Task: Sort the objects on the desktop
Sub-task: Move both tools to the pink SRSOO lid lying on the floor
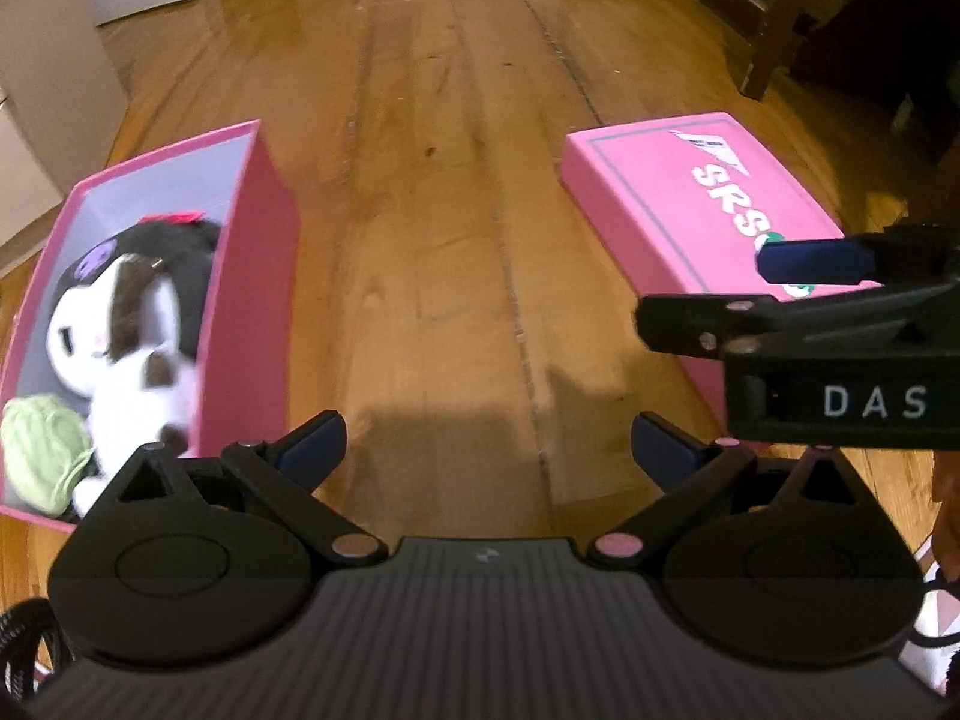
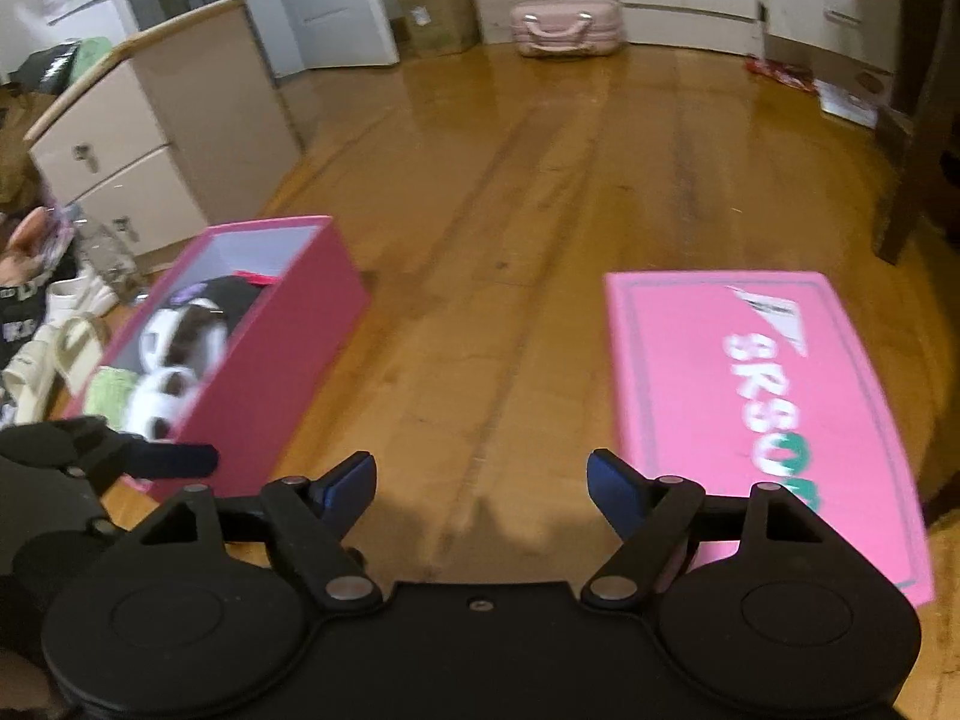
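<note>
An open pink box point(image 1: 264, 276) point(image 2: 288, 354) stands on the wooden floor at the left. Inside lie a black-and-white plush toy point(image 1: 126, 324) point(image 2: 180, 336) and a light green soft item point(image 1: 42, 450) point(image 2: 111, 390). The pink box lid point(image 1: 696, 204) point(image 2: 750, 396) lies flat at the right, printed side up. My left gripper point(image 1: 489, 450) is open and empty over bare floor between box and lid. My right gripper point(image 2: 483, 486) is open and empty, its right finger point(image 2: 612, 486) over the lid's near corner. The right gripper also shows in the left wrist view point(image 1: 798, 288).
A beige drawer cabinet point(image 2: 150, 138) stands behind the box. Shoes and clothes point(image 2: 54, 312) lie at the far left. A pink case point(image 2: 564, 27) sits at the back wall. A dark wooden furniture leg point(image 2: 912, 138) stands right of the lid.
</note>
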A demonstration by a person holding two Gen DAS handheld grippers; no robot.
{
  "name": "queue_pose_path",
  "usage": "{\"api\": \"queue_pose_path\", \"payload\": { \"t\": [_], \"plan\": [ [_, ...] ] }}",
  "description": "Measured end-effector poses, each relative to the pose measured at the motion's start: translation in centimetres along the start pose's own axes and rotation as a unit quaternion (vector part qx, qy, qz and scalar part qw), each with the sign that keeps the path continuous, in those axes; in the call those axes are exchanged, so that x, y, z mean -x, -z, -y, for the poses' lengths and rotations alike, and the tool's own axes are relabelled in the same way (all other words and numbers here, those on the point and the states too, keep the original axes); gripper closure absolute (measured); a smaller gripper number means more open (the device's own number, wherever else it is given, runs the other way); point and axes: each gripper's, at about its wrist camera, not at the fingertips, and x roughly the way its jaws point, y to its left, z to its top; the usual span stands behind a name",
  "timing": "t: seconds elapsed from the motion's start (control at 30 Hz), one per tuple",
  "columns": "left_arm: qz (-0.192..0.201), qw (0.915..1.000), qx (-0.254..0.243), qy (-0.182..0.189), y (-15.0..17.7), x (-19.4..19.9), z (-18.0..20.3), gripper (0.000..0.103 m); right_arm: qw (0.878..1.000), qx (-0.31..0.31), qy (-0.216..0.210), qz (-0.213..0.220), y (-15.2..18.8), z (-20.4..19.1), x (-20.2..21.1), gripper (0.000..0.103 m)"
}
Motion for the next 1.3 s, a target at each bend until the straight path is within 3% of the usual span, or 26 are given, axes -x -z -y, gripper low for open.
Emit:
{"api": "queue_pose_path", "payload": {
  "t": [0.17,0.3,0.47,0.6,0.83,1.1,1.23,1.3],
  "plan": [
    [0.018,0.9991,0.005,0.038,-1.9,-2.4,2.3,0.000,0.999,-0.016,0.046,-0.007,0.1,4.8,-0.2,0.020],
    [0.010,0.9975,0.002,0.070,-3.4,-4.3,4.4,0.000,0.995,-0.030,0.095,-0.012,-0.4,8.7,0.2,0.020],
    [-0.006,0.9964,-0.002,0.085,-4.7,-7.2,6.8,0.000,0.993,-0.032,0.115,-0.019,-0.6,12.3,0.1,0.020],
    [0.004,0.9934,0.031,0.110,-5.5,-9.3,7.2,0.000,0.991,-0.040,0.124,-0.034,-0.1,14.1,-1.1,0.020],
    [0.005,0.9927,0.004,0.120,-5.6,-10.8,8.9,0.000,0.988,-0.048,0.138,-0.056,0.8,16.8,-2.9,0.020],
    [-0.010,0.9896,0.036,0.139,-6.3,-12.7,8.6,0.000,0.983,-0.034,0.158,-0.083,1.0,18.6,-3.8,0.017],
    [-0.022,0.9885,0.044,0.143,-6.3,-14.0,8.6,0.000,0.985,-0.074,0.129,-0.087,0.7,20.4,-4.1,0.013],
    [-0.034,0.9842,0.049,0.167,-6.3,-14.8,8.7,0.000,0.986,-0.099,0.105,-0.086,0.9,21.2,-4.1,0.013]
  ]
}}
